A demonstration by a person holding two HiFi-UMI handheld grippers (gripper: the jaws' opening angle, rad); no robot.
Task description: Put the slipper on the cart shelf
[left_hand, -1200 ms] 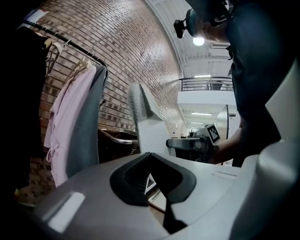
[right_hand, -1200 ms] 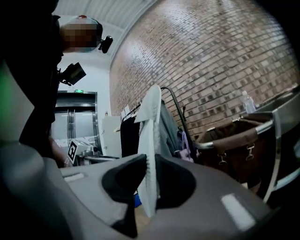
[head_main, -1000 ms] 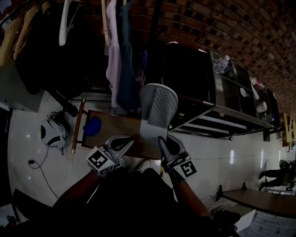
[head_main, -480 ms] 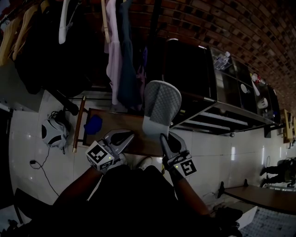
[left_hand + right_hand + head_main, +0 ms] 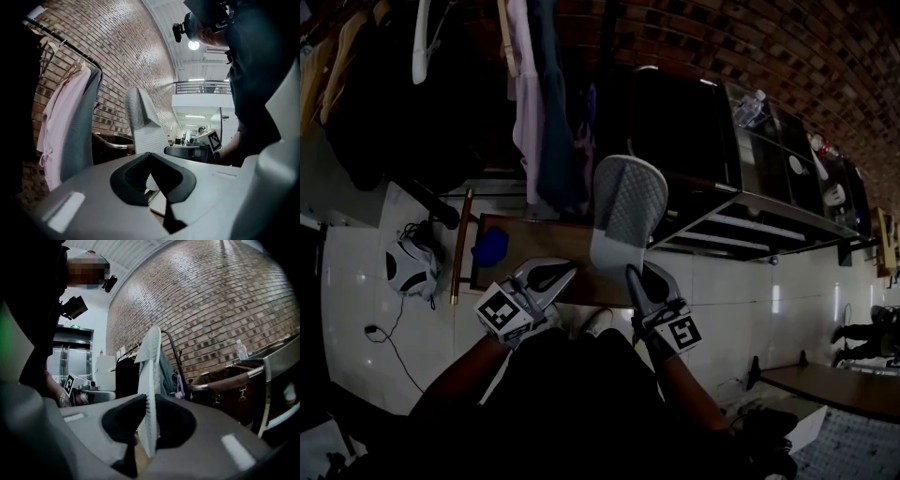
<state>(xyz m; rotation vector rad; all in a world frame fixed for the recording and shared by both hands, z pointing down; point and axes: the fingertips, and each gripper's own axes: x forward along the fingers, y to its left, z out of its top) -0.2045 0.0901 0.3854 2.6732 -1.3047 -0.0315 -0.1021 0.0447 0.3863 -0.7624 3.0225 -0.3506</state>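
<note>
A grey quilted slipper (image 5: 625, 208) stands upright in the air, toe up. My right gripper (image 5: 630, 274) is shut on its heel end. In the right gripper view the slipper's white sole (image 5: 151, 380) is pinched edge-on between the black pads. The black cart (image 5: 741, 220) with metal shelves stands just right of and beyond the slipper. My left gripper (image 5: 555, 274) hovers left of the slipper, shut with nothing in it. From the left gripper view the slipper (image 5: 143, 122) shows ahead, beyond the closed jaws.
A low wooden table (image 5: 534, 251) with a blue object (image 5: 490, 247) lies under both grippers. Clothes hang on a rack (image 5: 530, 103) at the back left. A bag (image 5: 408, 267) and a cable lie on the white floor at left. A bottle (image 5: 748, 106) stands on the cart's top.
The right gripper has carried the slipper slightly up and to the right, nearer the cart. The left gripper has barely shifted.
</note>
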